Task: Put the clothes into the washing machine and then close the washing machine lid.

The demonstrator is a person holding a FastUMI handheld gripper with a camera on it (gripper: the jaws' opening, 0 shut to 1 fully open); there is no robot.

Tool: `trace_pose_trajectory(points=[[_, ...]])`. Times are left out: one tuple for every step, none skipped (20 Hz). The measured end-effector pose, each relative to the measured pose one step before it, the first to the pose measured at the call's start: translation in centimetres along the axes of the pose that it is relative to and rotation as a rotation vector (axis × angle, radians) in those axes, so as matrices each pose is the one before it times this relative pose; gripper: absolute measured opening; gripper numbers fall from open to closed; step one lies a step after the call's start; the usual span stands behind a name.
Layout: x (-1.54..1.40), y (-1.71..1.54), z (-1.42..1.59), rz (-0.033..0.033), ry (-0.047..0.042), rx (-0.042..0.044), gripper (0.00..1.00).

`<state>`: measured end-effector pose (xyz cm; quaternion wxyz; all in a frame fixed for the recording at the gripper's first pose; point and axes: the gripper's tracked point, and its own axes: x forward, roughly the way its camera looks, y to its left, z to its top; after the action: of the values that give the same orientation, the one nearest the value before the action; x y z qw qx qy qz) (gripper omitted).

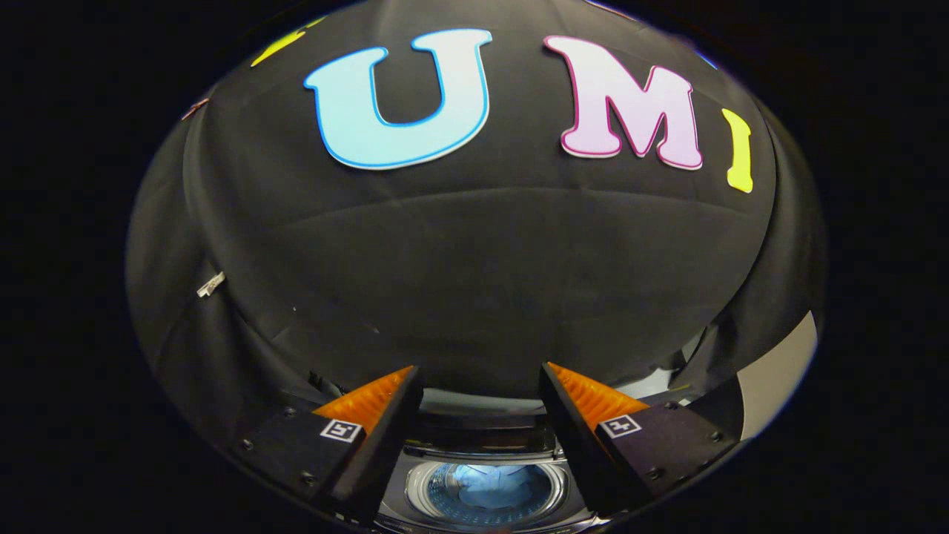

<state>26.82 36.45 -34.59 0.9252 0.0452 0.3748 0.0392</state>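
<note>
gripper: jaws spread wide, holding nothing, raised over the washer | washer: below, between the 2 fingers, lid up, drum open | clothes: pale blue bundle, apparently inside the drum | writing: none readable on the washer

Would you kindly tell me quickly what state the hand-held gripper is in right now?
Hand-held gripper: open, holding nothing, fingers spread above the washing machine drum.

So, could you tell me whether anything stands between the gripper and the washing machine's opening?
Nothing visible does. The gripper is open and empty, and the washing machine shows in the gap between its fingers, its drum uncovered with blue clothes inside.
</note>
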Motion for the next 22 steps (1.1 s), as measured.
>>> trace_pose_trajectory(points=[[0.333, -0.066, -0.657, -0.00372, 0.01662, -0.00236, 1.0], [0.412, 0.118, -0.395, 0.00183, 0.00127, -0.0227, 1.0], [-0.05, 0.078, -0.139, 0.00582, -0.01889, -0.02731, 1.0], [-0.132, 0.028, -0.078, -0.00291, -0.014, 0.01789, 1.0], [-0.323, 0.233, -0.469, -0.00006, -0.00503, 0.00692, 1.0], [-0.506, -0.22, -0.145, 0.0024, -0.00914, -0.00889, 1.0], [-0.424, -0.037, -0.113, 0.00061, -0.01724, 0.00069, 1.0], [-0.672, 0.161, -0.362, 0.00267, -0.01387, -0.00528, 1.0], [-0.512, 0.123, -0.31, 0.00495, -0.01576, -0.0092, 1.0], [-0.632, 0.09, -0.436, 0.00365, -0.01111, -0.00442, 1.0], [-0.804, 0.052, -0.635, 0.00358, -0.01003, -0.00692, 1.0], [-0.717, 0.137, -0.417, 0.00292, -0.00877, -0.004, 1.0], [-0.631, 0.086, -0.505, 0.00349, -0.00475, 0.00118, 1.0], [-0.484, -0.004, -0.427, 0.00409, -0.00149, 0.00293, 1.0], [-0.48, 0.022, -0.399, 0.00188, -0.00134, 0.00207, 1.0], [-0.404, 0.011, -0.323, 0.00237, -0.00043, -0.00167, 1.0], [-0.537, 0.108, -0.473, 0.0034, 0.00108, -0.00064, 1.0], [-0.488, 0.121, -0.424, 0.00386, -0.00083, -0.00166, 1.0], [-0.375, 0.12, -0.307, 0.00266, -0.00709, -0.00041, 1.0], [-0.413, 0.086, -0.381, 0.00226, -0.00389, 0.0015, 1.0], [-0.281, 0.029, -0.327, 0.0003, -0.00356, 0.00107, 1.0], [-0.232, 0.036, -0.337, 0.00235, 0.00009, -0.00572, 1.0]])
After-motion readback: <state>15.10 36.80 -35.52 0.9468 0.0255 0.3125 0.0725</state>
